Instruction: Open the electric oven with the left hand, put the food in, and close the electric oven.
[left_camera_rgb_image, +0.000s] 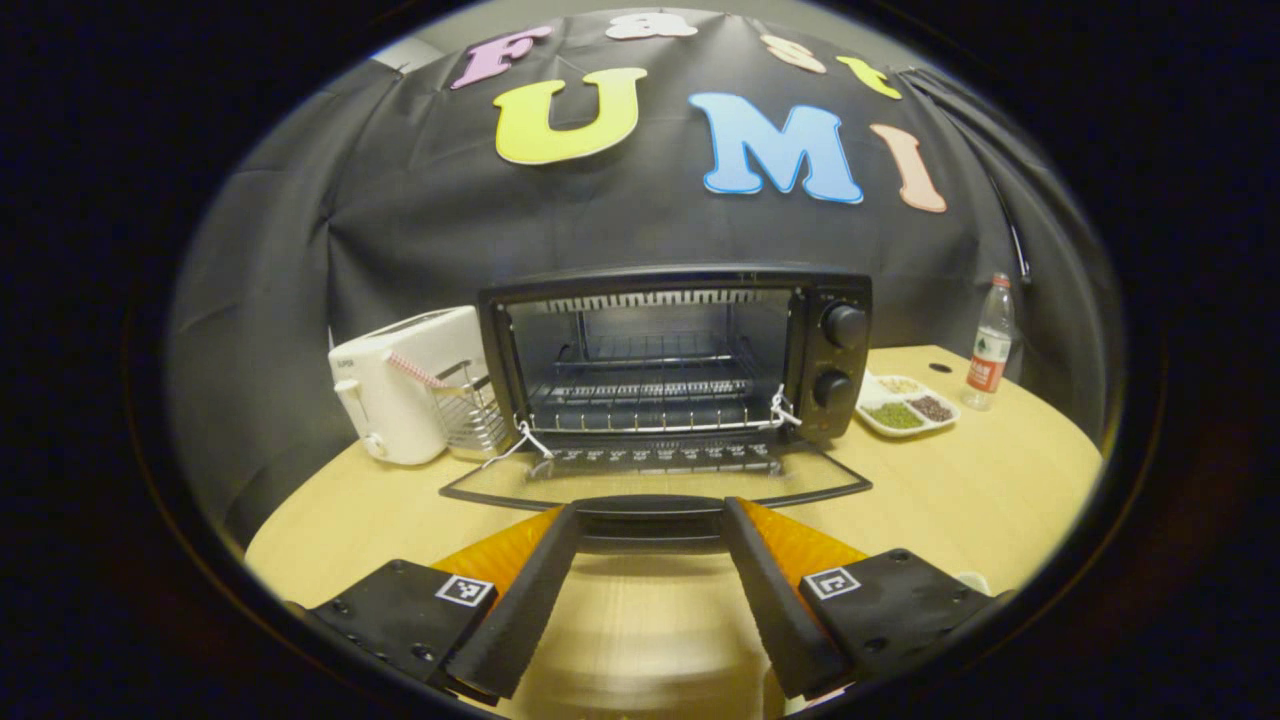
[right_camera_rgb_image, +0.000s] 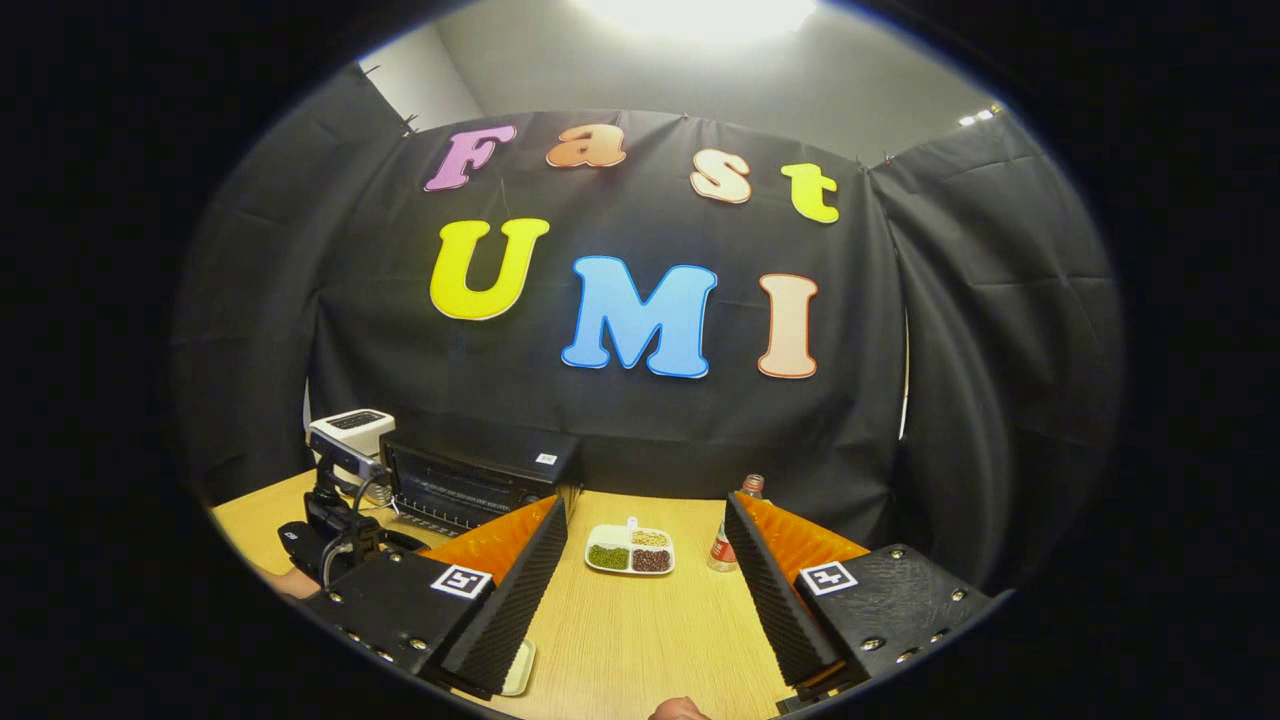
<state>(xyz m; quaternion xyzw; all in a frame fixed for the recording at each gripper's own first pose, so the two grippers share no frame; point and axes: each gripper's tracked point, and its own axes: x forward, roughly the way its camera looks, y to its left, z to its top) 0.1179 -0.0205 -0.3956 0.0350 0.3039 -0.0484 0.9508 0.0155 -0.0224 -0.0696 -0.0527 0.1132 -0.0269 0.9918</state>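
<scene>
The electric oven (left_camera_rgb_image: 680, 360) is being faced with its door (left_camera_rgb_image: 655, 478) lying open.
The left gripper (left_camera_rgb_image: 650, 520) is being held wide, just before the door's handle, above the tabletop (left_camera_rgb_image: 980, 500).

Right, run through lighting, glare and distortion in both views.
Left gripper view: even light, the oven sharp with its door down, the table edge bowed by the fisheye. Right gripper view: a ceiling light blown out at the top, the dish small but clear.

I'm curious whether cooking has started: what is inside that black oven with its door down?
Inside the black electric oven are bare wire racks with no food on them. The floor under the lower rack cannot be made out.
</scene>
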